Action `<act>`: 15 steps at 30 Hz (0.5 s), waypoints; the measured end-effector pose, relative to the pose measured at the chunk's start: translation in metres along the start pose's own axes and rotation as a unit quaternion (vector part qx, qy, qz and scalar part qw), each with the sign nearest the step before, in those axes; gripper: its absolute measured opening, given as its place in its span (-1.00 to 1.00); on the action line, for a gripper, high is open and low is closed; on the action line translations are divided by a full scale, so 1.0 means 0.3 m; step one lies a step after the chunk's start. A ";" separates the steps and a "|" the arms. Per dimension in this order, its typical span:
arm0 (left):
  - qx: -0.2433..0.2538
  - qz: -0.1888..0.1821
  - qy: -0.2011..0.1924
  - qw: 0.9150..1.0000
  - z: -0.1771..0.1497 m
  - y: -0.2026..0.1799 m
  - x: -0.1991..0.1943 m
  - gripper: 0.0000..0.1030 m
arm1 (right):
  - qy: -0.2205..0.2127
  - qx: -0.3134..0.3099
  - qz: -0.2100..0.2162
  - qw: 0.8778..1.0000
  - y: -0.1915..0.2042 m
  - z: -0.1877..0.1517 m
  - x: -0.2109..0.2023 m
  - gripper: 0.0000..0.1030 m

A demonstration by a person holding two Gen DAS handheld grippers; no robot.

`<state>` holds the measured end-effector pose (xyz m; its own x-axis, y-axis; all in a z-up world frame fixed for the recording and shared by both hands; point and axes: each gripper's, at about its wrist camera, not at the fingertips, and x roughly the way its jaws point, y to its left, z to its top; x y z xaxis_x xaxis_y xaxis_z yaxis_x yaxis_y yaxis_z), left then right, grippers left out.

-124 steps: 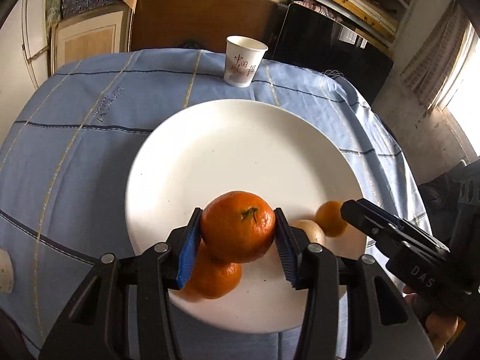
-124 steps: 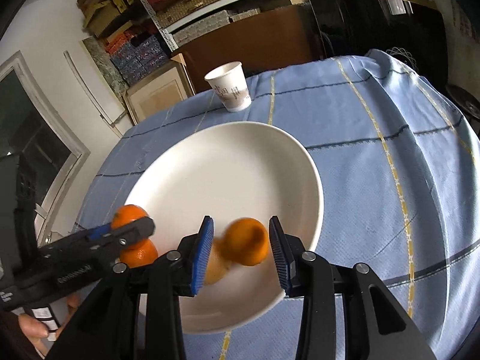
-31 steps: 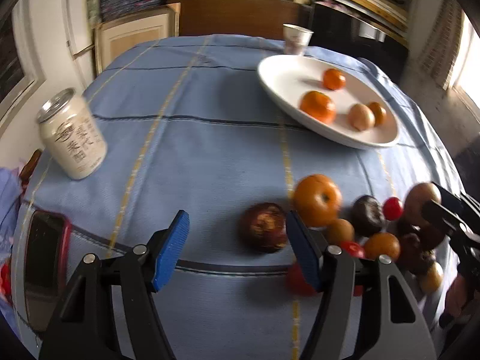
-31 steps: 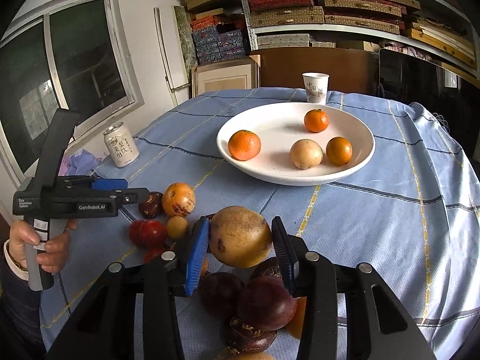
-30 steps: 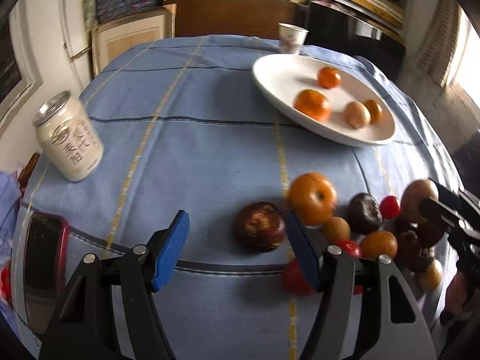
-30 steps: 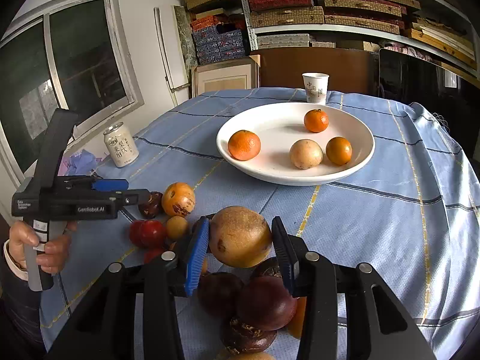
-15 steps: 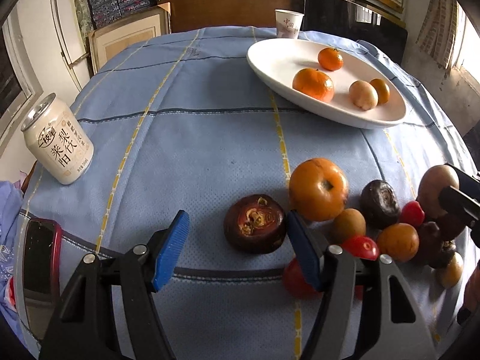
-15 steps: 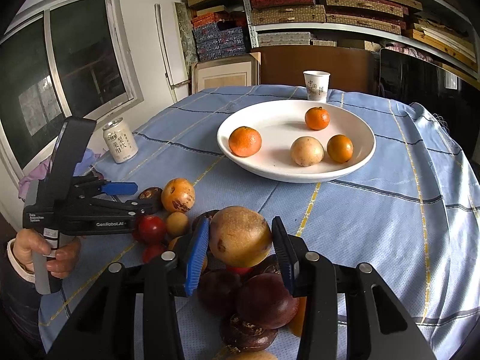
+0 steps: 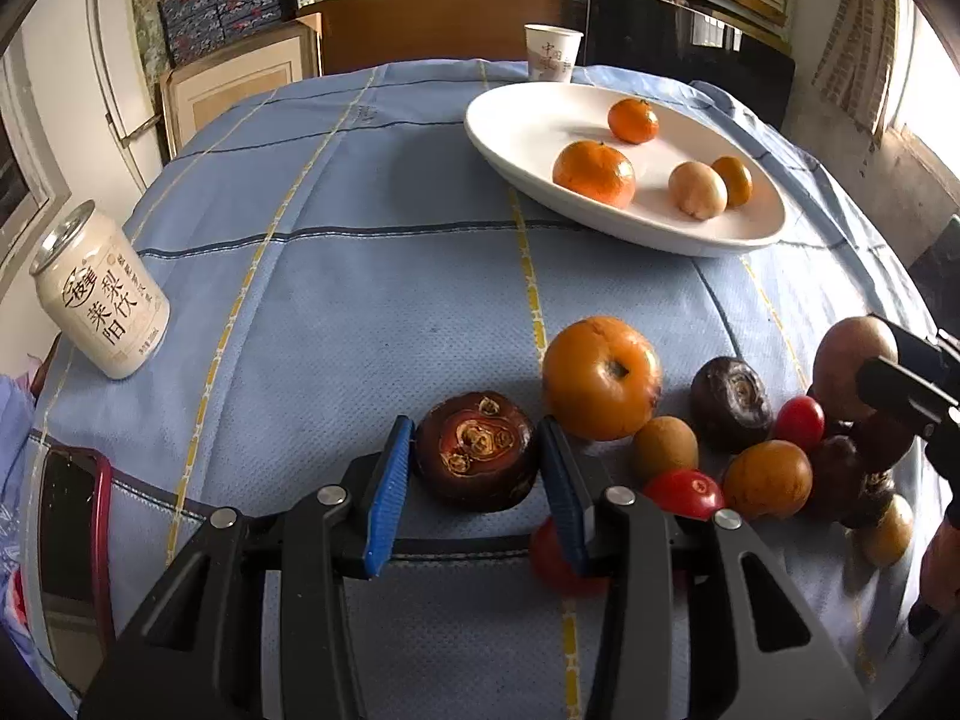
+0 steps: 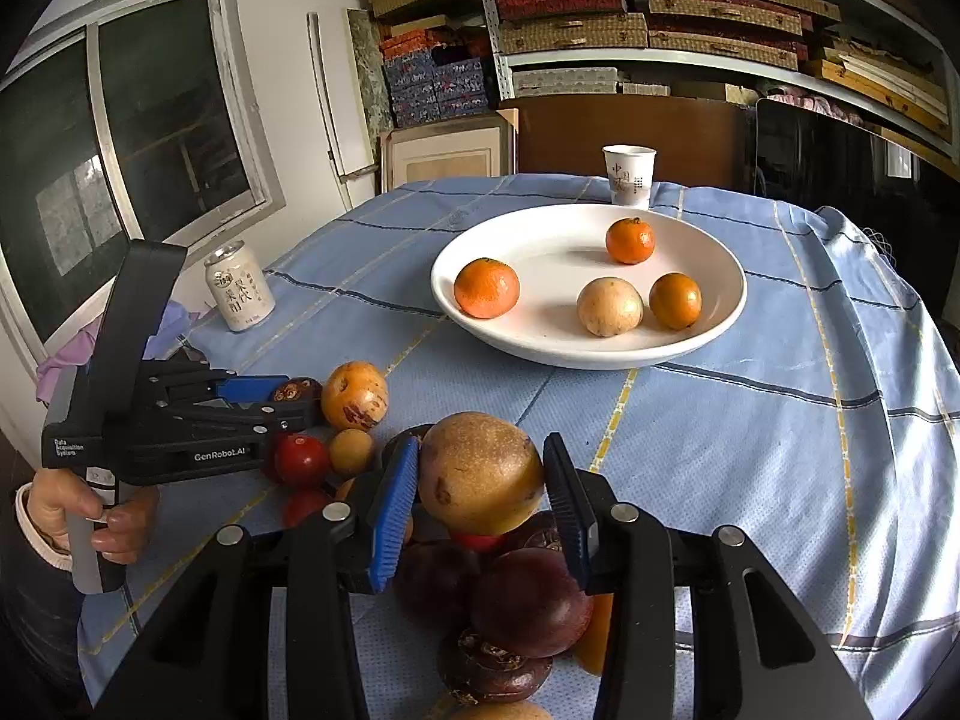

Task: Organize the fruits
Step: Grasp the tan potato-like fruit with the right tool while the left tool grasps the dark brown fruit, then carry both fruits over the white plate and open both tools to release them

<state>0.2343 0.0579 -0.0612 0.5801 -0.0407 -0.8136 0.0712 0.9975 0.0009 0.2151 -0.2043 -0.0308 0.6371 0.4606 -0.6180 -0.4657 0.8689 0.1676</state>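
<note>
blue-padded jaws of the left gripper (image 9: 477,474) are closing on a dark brown mangosteen (image 9: 477,450) that sits on the tablecloth (image 9: 360,300), both pads at its sides, likely the next fruit chosen because it lies apart from the heap. right gripper (image 10: 480,474) is clamped on a tan round fruit (image 10: 480,471), held raised above the loose pile (image 10: 516,600). white plate (image 10: 720,312) across the table holds four fruits, evidently the collecting place.
</note>
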 end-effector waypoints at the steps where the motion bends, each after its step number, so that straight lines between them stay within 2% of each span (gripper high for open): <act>1: -0.003 0.000 -0.004 1.000 0.000 0.003 -0.008 -0.19 | 0.000 0.001 0.000 1.000 -0.002 0.000 0.000 -0.16; 5: -0.011 -0.002 -0.028 1.000 0.003 0.009 -0.047 -0.19 | -0.006 0.003 0.002 1.000 -0.005 0.003 -0.008 -0.16; 8: -0.021 -0.023 -0.051 0.998 0.016 0.010 -0.084 -0.19 | -0.023 0.006 0.007 1.000 -0.018 0.016 -0.026 -0.16; 15: -0.020 -0.076 -0.073 0.994 0.166 -0.062 -0.112 -0.19 | -0.049 0.066 0.009 0.997 -0.137 0.159 -0.014 -0.16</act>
<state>0.2539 0.0378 -0.0048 0.6770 -0.1958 -0.7094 0.1361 0.9806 -0.1408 0.2609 -0.2333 0.0017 0.6890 0.4865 -0.5372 -0.3975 0.8734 0.2813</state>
